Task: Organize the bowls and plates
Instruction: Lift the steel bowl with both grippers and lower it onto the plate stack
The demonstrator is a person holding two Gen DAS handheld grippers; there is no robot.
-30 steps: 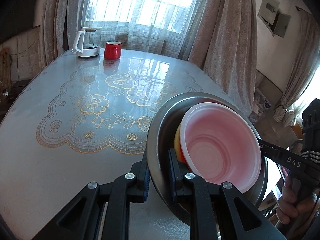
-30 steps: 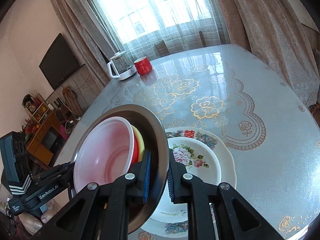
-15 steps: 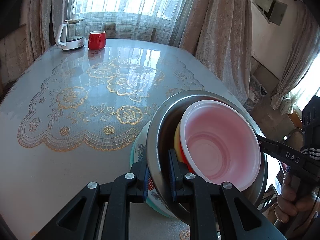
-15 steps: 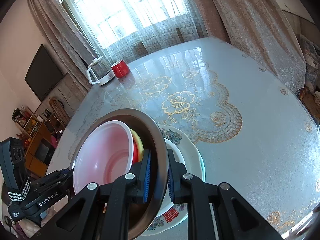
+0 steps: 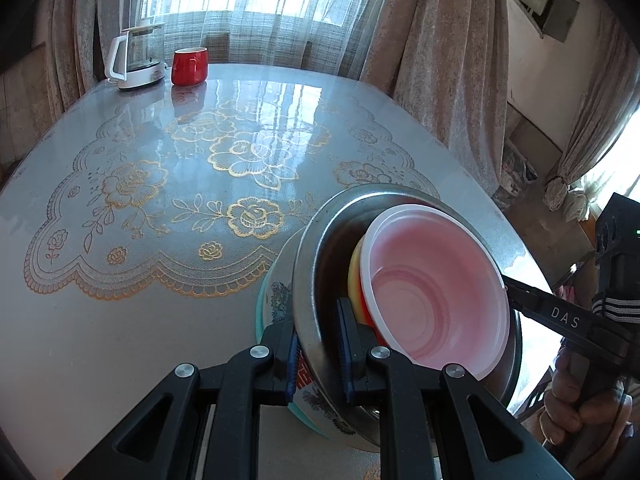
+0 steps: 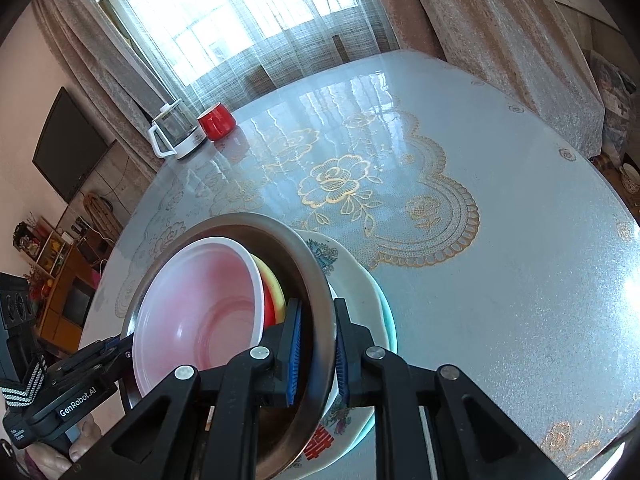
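Both grippers have carried the steel bowl (image 5: pixel 316 280) lower, over the floral plates (image 6: pixel 360 296) by the table's (image 5: pixel 120 320) near edge. Left gripper (image 5: pixel 318 346) and right gripper (image 6: pixel 316 354) each clamp its rim on opposite sides. It tilts, holding a pink plastic bowl (image 5: pixel 436 292) nested over yellow and red ones. Best to level it, lower both sides evenly, centre it on the plates, then release together.

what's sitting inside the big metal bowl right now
A pink plastic bowl nests on top, with a red bowl and a yellow bowl showing only as rim slivers beneath it. The metal bowl's bottom is covered.
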